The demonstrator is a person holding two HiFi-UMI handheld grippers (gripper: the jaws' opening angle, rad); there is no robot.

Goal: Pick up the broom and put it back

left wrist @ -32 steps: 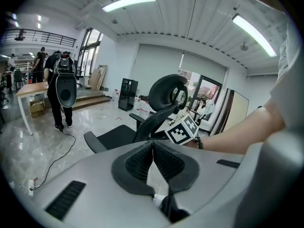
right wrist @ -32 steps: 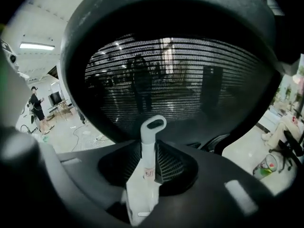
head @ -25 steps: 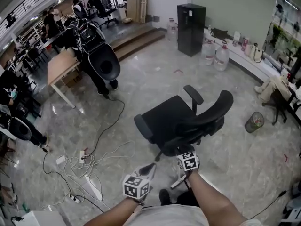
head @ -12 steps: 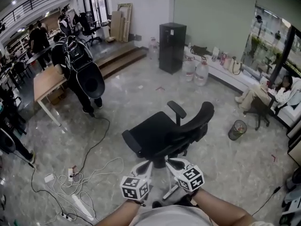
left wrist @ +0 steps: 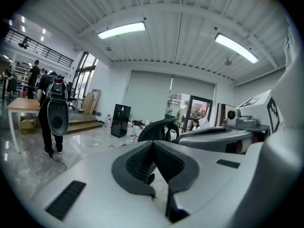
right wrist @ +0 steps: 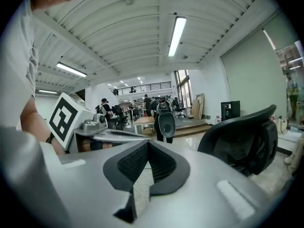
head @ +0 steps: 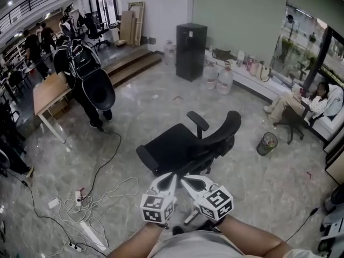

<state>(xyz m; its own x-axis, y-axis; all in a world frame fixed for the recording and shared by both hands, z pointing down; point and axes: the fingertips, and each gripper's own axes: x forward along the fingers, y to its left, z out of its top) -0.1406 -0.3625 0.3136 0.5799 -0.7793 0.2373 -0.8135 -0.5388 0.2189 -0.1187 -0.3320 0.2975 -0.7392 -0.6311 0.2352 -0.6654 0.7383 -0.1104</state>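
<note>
I see no broom in any view. Both grippers are held up side by side at the bottom of the head view, pointing at a black office chair [head: 188,144]. My left gripper [head: 171,177] is shut, its dark pads meeting with nothing between them [left wrist: 153,144]. My right gripper [head: 185,179] is shut too and empty, with its pads touching at the tip [right wrist: 148,144]. The chair shows beyond the left jaws [left wrist: 159,127] and at the right of the right gripper view [right wrist: 242,137]. Each gripper's marker cube shows in the other's view.
Loose cables and a power strip [head: 91,195] lie on the marble floor at left. A person with a black pack [head: 86,71] stands by a wooden table [head: 45,93]. A black cabinet [head: 191,44], water bottles [head: 224,80], a bin [head: 267,143] and a seated person [head: 301,101] are beyond.
Both grippers have risen. The right one came up beside the left and its jaws went from open to shut. The head view has tilted up, showing more of the room.
</note>
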